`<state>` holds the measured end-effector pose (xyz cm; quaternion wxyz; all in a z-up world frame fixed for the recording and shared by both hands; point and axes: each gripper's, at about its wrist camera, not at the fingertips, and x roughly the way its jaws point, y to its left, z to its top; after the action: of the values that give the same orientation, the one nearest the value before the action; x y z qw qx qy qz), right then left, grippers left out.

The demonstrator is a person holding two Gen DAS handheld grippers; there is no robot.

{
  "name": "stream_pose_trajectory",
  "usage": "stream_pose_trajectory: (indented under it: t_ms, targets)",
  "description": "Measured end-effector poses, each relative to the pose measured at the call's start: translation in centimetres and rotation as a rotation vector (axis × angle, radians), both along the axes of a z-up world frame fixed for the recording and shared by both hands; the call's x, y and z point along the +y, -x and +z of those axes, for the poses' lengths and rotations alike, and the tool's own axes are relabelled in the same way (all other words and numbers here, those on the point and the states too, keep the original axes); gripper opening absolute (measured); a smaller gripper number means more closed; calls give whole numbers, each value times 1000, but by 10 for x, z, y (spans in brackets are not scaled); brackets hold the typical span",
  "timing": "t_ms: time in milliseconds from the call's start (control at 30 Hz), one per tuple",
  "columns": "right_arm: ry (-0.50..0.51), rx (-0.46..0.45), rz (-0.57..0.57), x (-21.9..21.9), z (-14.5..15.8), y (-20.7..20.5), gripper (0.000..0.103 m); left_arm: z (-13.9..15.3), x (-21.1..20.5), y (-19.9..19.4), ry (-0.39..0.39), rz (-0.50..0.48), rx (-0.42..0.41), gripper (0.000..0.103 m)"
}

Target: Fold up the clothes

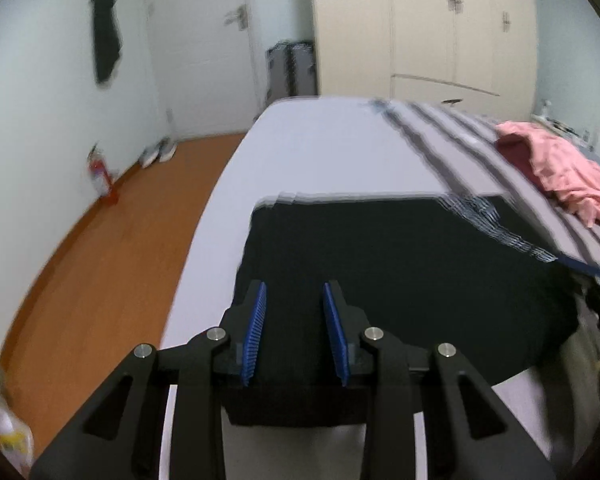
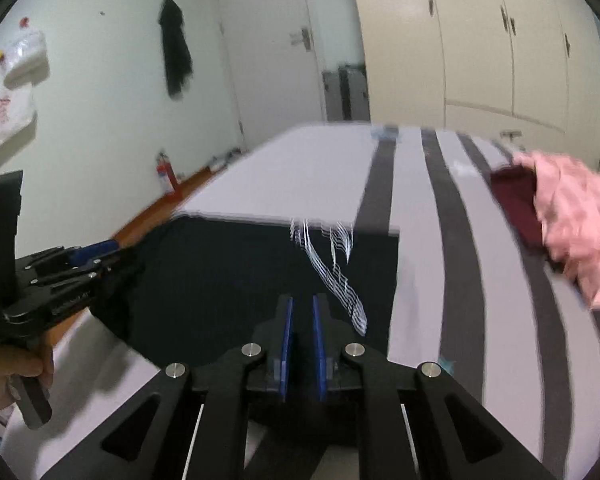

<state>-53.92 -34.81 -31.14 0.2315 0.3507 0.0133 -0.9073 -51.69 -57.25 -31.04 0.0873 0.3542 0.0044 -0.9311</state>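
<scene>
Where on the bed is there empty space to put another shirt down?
Free: the plain pale sheet beyond the black garment, toward the far end of the bed. Crowded: the near end under that garment, and the striped side where the pink clothes and maroon piece lie.

Dim even room light, motion blur, fisheye-bent edges, dark corners

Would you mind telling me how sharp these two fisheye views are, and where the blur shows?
Left wrist: the left gripper is crisp, but the black garment has a smeared, doubled far edge. Right wrist: the right gripper is sharp, the garment's white print streaks, and the pink clothes look soft.
</scene>
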Motion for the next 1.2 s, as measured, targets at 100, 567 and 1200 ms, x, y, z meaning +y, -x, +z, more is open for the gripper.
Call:
stream_pose_trajectory:
  t_ms: [100,567,1200]
  targets:
    - [-1,-69,-27,5,-18,10,5,-9,0,2,-7,10,-2,29]
    - [-15,-102,-63,42,-16,10,6,11,-21,-7,-64,150,-1,38]
    - [-35,93,36,135,82,-121,63,104,106,-175,-127,168,119,83]
